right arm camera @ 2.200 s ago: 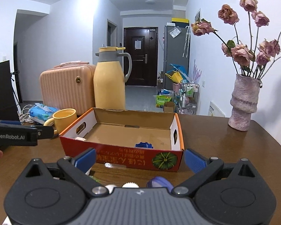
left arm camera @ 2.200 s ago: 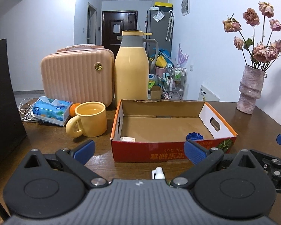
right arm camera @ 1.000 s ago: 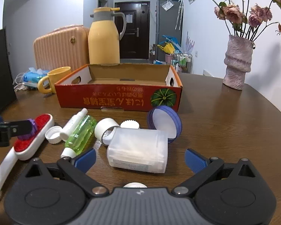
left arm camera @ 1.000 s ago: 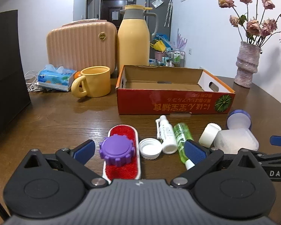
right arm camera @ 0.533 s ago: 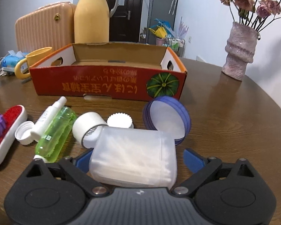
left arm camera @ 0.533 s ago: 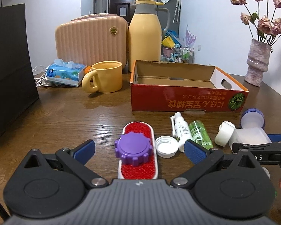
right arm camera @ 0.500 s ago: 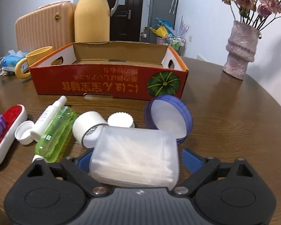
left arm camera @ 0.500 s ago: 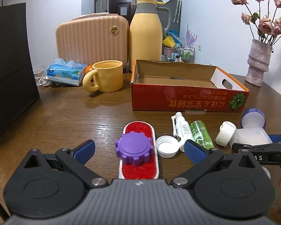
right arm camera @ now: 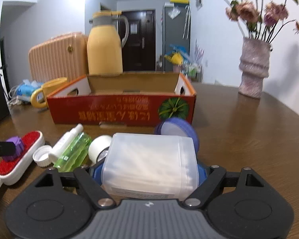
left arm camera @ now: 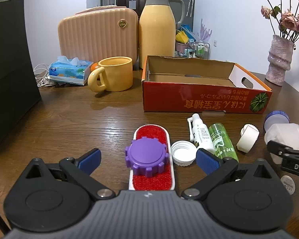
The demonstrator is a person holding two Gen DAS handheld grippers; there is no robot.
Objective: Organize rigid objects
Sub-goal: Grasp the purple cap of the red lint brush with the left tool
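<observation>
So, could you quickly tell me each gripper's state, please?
Left gripper: open, holding nothing.
Right gripper: just closed on the plastic box.

The box (left arm camera: 205, 101) sits mid-table (left arm camera: 89, 123); the mug (left arm camera: 114, 73) stands left of it, the vase (left arm camera: 279, 63) towards the right edge, and the bottles (left arm camera: 209, 137) before it.

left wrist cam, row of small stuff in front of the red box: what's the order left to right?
Red lint brush with purple cap on it → open white cap → white spray bottle → green bottle → white ribbed cap → translucent plastic box, with the right gripper on it.
</observation>
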